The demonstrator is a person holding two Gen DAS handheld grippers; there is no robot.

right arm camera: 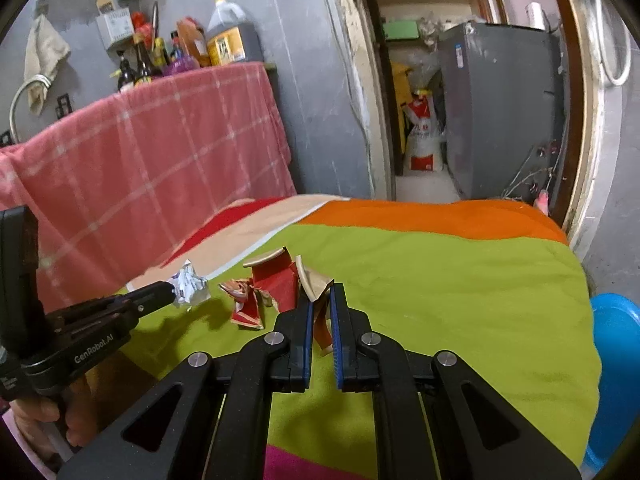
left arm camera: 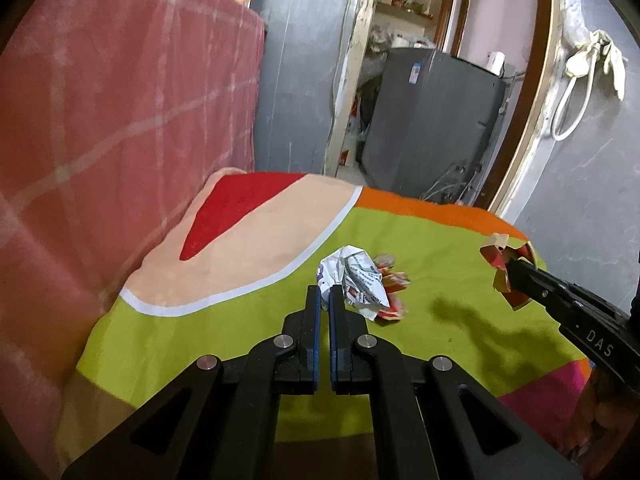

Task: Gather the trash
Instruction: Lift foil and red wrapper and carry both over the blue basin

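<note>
- Left claw has its jaws drawn together, pinching the edge of a crumpled white printed paper; the paper hangs at the tips, just above the green patch of the bright cloth covering the desk
- Right claw is clamped on a torn red-and-tan carton piece, lifted clear of the cloth
- A small red scrap lies on the green, between the two claws
- A blue bin shows at the desk's right edge; a pink checked cloth drapes on the left
</note>
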